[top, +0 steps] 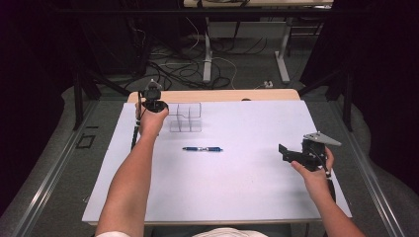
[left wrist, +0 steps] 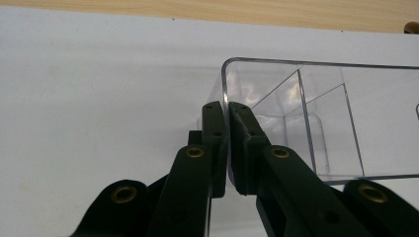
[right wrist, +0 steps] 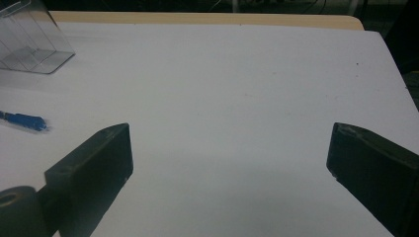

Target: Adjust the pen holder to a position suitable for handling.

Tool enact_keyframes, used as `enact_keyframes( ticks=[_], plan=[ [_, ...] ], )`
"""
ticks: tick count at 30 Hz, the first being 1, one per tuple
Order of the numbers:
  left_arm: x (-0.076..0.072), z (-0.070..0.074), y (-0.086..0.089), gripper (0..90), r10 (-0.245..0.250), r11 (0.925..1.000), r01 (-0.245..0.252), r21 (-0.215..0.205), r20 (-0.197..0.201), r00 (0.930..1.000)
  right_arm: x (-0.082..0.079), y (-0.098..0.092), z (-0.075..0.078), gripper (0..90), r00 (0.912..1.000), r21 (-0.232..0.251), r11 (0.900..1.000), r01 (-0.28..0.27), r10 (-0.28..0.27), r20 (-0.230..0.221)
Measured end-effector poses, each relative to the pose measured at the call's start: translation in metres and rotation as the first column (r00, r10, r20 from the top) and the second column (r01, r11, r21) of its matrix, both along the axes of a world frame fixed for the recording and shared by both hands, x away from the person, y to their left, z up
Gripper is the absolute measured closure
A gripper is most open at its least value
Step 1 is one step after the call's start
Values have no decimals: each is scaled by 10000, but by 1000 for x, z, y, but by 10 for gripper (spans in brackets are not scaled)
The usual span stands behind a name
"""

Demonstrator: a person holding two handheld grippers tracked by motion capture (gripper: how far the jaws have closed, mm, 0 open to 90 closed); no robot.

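**Left gripper pinching the clear organizer's wall**

On the white table [top: 247, 187], a clear plastic organizer [top: 186, 117] stood near the far edge. The left gripper [left wrist: 228, 143] clamped its fingers [left wrist: 215, 133] on the near wall. The right gripper [right wrist: 230, 163] hung released, well apart. A blue pen [top: 202, 148] lay crosswise between them.

High view: it looks from above the person's side, forward and down, far enough to take the whole white table [top: 247, 187] and the floor behind it.
Left gripper view: it rides on the left gripper [left wrist: 228, 143], very near, and looks along the black jaws at the wall of the clear box [left wrist: 316, 113].
Right gripper view: it rides on the right gripper [right wrist: 230, 158], low over the table, and faces across it to the far edge.
Shared part: the clear box shows in all three views; the blue pen [top: 202, 148] shows in the high view and the right gripper view.
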State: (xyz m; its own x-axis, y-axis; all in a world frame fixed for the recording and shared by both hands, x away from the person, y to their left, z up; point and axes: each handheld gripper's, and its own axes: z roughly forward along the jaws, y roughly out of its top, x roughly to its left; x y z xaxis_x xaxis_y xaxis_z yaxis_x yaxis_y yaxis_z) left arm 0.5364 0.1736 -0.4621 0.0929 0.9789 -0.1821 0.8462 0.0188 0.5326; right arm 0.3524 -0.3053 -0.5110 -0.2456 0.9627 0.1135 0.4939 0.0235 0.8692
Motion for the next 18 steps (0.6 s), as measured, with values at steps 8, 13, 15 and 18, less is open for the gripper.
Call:
enact_keyframes(
  ticks=[8, 13, 15, 18],
  plan=[
    [-3, 1, -6, 874, 188, 9998, -187, 76, -111, 9998, 1, 0, -1, 33, 10000, -31, 10000, 74, -74, 59],
    [-6, 2, -14, 875, 284, 9996, -283, 56, -158, 9995, 1, 0, 0, 34, 10000, -51, 10000, -22, 22, 3],
    [-7, 2, -17, 875, 196, 9998, -194, 74, -218, 9996, 1, 0, 0, 34, 10000, -39, 10000, -24, 24, 6],
    [-10, 3, -24, 875, 172, 9999, -172, -1, -297, 9994, 1, 0, 0, 34, 10000, -13, 10000, 51, -51, 13]
  ],
)
